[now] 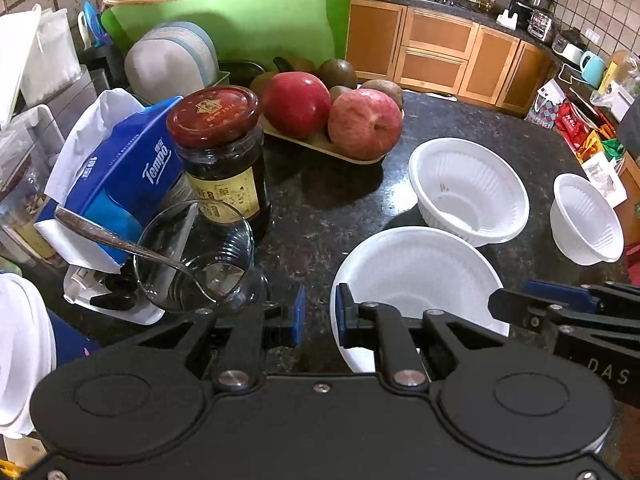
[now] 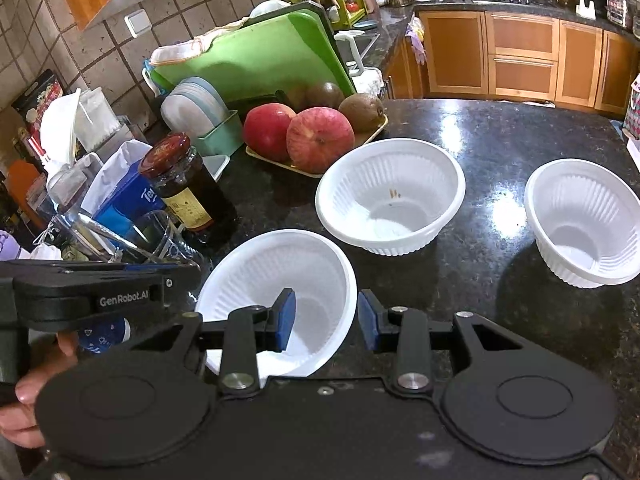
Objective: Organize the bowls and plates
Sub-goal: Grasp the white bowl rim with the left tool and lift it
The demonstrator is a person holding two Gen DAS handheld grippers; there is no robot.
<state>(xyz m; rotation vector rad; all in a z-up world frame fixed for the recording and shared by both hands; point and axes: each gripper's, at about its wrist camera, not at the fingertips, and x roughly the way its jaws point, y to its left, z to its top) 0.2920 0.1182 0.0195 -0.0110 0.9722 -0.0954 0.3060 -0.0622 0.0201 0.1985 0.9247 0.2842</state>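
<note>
Three white ribbed plastic bowls are on the dark stone counter. The nearest bowl (image 1: 416, 272) (image 2: 272, 276) lies right in front of both grippers. My right gripper (image 2: 327, 318) (image 1: 498, 300) straddles its right rim, one blue pad inside and one outside, with a gap on both sides. My left gripper (image 1: 319, 312) (image 2: 192, 270) is at the bowl's left rim, jaws almost closed with only bare counter between the pads. A second bowl (image 1: 468, 188) (image 2: 390, 196) sits just behind. The third bowl (image 1: 586, 220) (image 2: 584, 224) stands apart at the right.
On the left stand a red-lidded jar (image 1: 220, 148), a glass holding a spoon (image 1: 196, 256) and a blue tissue pack (image 1: 124, 184). A fruit tray (image 1: 304, 142) sits behind, with a plate rack (image 1: 172, 60) and a green cutting board (image 1: 248, 24). A hand (image 2: 24, 412) holds the left gripper.
</note>
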